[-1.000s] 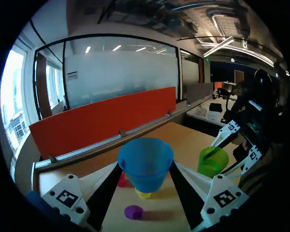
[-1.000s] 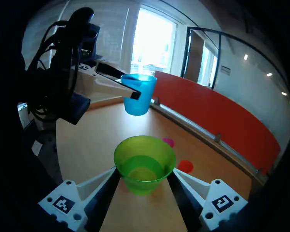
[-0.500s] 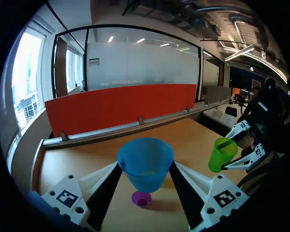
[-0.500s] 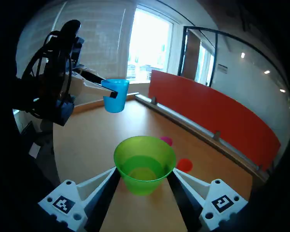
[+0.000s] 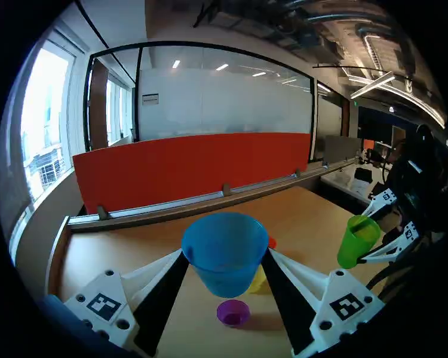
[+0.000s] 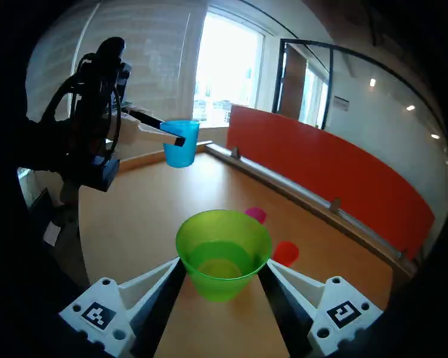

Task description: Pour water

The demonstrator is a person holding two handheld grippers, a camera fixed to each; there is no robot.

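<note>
Left hand-held gripper (image 5: 225, 258) clamped the blue cup (image 5: 225, 247), right hand-held gripper (image 6: 223, 267) the part-filled green cup (image 6: 223, 241), both upright against spilling

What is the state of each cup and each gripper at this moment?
left gripper: shut on the blue cup.
right gripper: shut on the green cup.
blue cup: upright, held above the table; contents unclear.
green cup: upright, partly filled with liquid.
purple cup: upright on the table, looks empty.
yellow cup: on the table, partly hidden behind the blue cup.
red cup: standing on the table.
pink cup: standing on the table.
</note>
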